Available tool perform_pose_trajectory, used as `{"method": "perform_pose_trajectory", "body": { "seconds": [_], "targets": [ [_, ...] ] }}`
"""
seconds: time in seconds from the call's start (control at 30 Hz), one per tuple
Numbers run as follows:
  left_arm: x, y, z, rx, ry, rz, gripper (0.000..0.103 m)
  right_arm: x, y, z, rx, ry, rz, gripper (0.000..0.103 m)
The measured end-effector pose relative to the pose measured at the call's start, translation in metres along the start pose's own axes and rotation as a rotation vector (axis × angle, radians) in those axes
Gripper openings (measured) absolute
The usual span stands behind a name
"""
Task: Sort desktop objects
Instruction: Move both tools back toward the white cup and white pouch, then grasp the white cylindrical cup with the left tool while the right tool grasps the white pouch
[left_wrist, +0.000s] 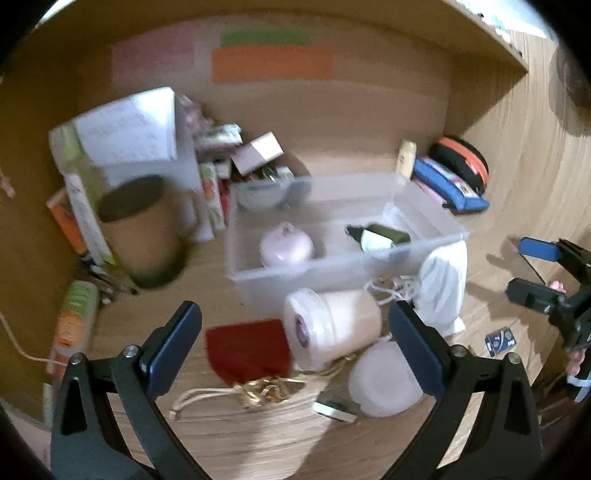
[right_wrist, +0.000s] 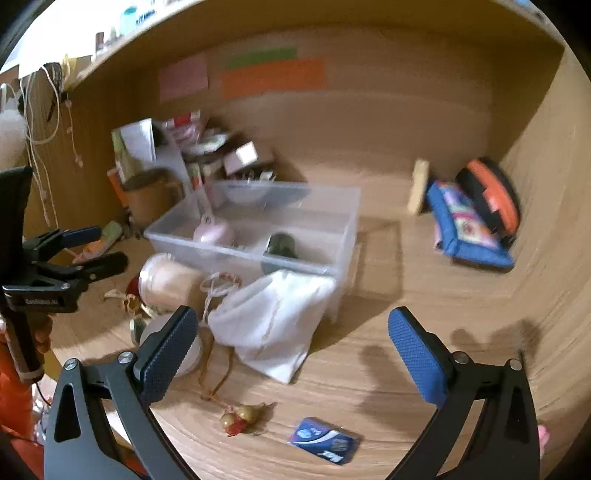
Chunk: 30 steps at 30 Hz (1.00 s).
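Clear bin (right_wrist: 343, 221) mid-desk, bare wood (right_wrist: 424, 280) rightward (both grippers empty)

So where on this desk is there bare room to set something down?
Bare wood lies right of the clear bin, between it and the blue pouch, and forward toward the small blue packet. Crowded: the bin's front, with thread spool, white bag, and back-left boxes.

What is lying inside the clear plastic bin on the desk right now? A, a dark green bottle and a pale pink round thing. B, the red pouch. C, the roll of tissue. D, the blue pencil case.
A: the dark green bottle and the pale pink round thing lie inside the clear plastic bin, while the blue pencil case, roll of tissue and red pouch sit outside it on the desk.
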<state>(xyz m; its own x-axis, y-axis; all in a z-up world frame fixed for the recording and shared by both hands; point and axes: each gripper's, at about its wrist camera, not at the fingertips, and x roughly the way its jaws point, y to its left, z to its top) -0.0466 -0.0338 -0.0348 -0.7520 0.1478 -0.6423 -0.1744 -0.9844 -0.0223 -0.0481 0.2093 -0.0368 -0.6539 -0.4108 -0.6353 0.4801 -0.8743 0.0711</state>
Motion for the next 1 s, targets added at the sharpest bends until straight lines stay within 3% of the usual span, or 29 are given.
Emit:
{"method": "perform_pose_trajectory", "body": {
  "seconds": [0.43, 0.6, 0.9, 0.93, 1.0],
  "targets": [
    [0.051, -0.017, -0.009, 0.006, 0.129, -0.065, 0.102, 0.054, 0.003, -0.008, -0.010, 0.152, 0.028, 0.103],
    [0.066, -0.020, -0.007, 0.006, 0.160, -0.062, 0.102, 0.075, -0.002, -0.004, 0.003, 0.223, 0.082, 0.103],
    [0.085, -0.016, -0.005, -0.028, 0.204, -0.064, 0.102, 0.094, -0.005, 0.003, 0.032, 0.260, 0.156, 0.100],
    [0.086, -0.015, -0.005, -0.033, 0.204, -0.059, 0.102, 0.095, -0.004, 0.004, 0.026, 0.258, 0.158, 0.098],
    [0.088, -0.012, -0.006, -0.049, 0.203, -0.070, 0.102, 0.096, 0.001, 0.005, -0.002, 0.255, 0.180, 0.081]
  ]
}}
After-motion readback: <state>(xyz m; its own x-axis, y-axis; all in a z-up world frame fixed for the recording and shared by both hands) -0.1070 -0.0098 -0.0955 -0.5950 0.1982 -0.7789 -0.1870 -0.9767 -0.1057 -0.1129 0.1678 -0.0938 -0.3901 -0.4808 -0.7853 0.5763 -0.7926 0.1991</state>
